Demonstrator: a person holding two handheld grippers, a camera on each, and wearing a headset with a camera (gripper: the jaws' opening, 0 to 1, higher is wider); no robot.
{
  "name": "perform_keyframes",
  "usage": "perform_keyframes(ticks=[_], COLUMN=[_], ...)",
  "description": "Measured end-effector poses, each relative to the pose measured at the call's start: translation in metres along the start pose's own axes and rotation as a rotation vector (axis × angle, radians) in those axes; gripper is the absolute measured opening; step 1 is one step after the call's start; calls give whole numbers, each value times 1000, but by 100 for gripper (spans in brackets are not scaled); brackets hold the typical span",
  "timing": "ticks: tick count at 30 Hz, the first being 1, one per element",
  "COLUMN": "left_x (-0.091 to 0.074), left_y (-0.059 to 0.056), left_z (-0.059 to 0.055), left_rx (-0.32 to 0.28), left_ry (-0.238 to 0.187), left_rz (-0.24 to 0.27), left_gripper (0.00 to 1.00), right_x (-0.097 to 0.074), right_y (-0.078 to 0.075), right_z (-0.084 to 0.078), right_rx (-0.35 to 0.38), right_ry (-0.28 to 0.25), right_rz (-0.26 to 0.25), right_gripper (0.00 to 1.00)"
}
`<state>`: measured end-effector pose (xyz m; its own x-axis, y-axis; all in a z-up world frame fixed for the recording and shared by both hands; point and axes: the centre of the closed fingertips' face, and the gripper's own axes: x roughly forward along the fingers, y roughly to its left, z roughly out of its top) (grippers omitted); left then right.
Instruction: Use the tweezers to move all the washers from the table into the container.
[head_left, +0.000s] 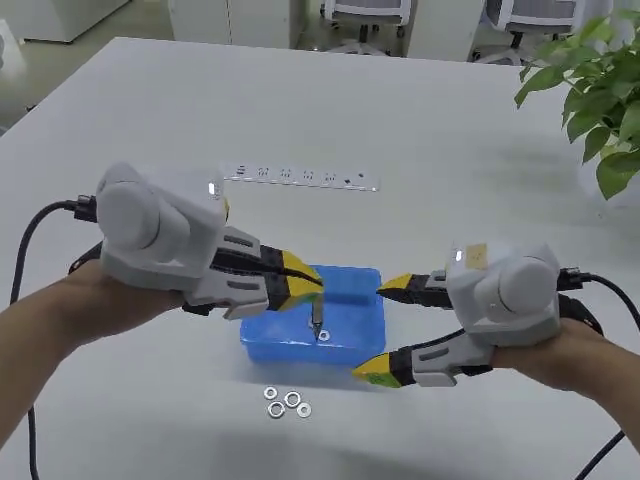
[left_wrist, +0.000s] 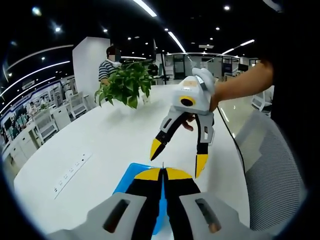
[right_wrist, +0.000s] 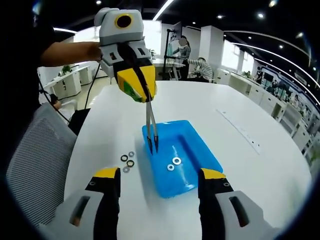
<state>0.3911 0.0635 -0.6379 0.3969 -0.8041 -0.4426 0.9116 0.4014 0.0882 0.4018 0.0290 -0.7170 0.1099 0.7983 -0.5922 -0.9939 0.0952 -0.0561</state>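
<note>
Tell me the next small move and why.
Probably move the left gripper so its tweezers leave the blue container and reach the four washers on the table: two washers already lie inside, and the tips look empty.

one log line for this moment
left hand-held gripper shut on tweezers | tips over container | two washers inside | four washers on table | right hand-held gripper open

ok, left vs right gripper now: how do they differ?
The left gripper is shut on the tweezers; the right gripper holds nothing. The left gripper's jaws are together; the right gripper's stand wide apart. Both have yellow jaw tips and hover by the blue container.
</note>
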Motion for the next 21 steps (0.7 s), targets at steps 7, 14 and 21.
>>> perform_keyframes(ticks=[7, 14, 21], left_x=[-3, -4, -3], left_y=[-4, -11, -19], left_z=[-1, -2, -5], left_rx=[0, -5, -8], left_ry=[3, 6, 8], left_rz=[-2, -11, -20], left_gripper=[5, 5, 5], right_x=[-7, -13, -15], right_y=[6, 8, 14], right_z=[-9, -9, -12], right_rx=[16, 27, 36], right_ry=[10, -3, -5], right_rz=[-11, -25, -22], right_gripper=[67, 73, 78])
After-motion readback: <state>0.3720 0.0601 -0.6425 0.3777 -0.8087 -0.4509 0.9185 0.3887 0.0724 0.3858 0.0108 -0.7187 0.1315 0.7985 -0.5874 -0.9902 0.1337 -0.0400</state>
